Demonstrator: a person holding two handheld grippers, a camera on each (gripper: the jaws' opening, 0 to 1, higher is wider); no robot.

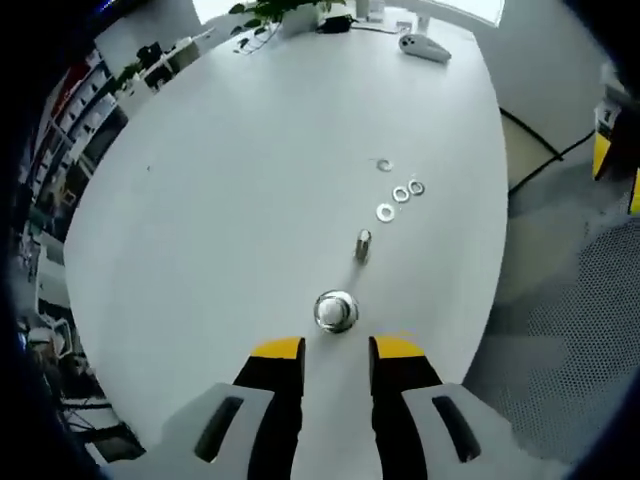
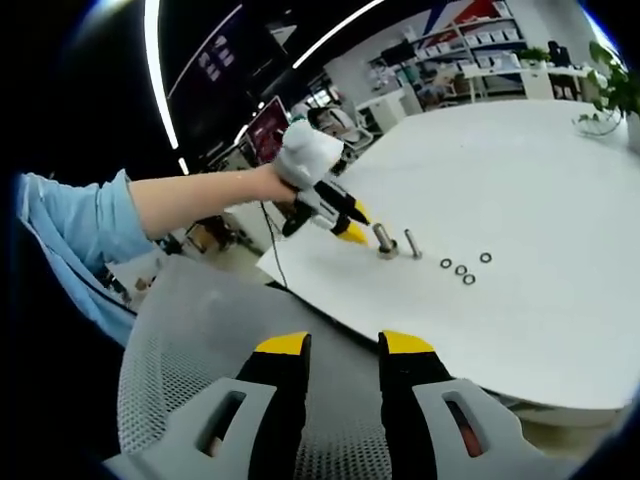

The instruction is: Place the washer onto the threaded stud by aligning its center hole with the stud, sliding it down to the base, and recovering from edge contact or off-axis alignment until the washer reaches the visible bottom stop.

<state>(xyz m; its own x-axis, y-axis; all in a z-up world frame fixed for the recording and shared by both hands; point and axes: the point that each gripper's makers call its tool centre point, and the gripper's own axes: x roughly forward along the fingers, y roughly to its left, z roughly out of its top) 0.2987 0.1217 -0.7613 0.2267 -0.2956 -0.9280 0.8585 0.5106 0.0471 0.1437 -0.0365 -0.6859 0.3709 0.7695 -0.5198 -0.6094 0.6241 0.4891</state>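
Note:
A threaded stud on a round metal base stands near the white table's edge, just beyond my left gripper, whose yellow-tipped jaws are open and hold nothing. A slimmer bolt stands past it, then three flat washers and a split ring. In the right gripper view, a gloved hand holds the left gripper up to the stud; the bolt and washers lie to its right. My right gripper is open and empty, off the table.
A grey mesh chair lies under the right gripper, and its mesh shows beside the table. A plant and a white device sit at the far edge. A black cable runs on the floor. Shelves stand at left.

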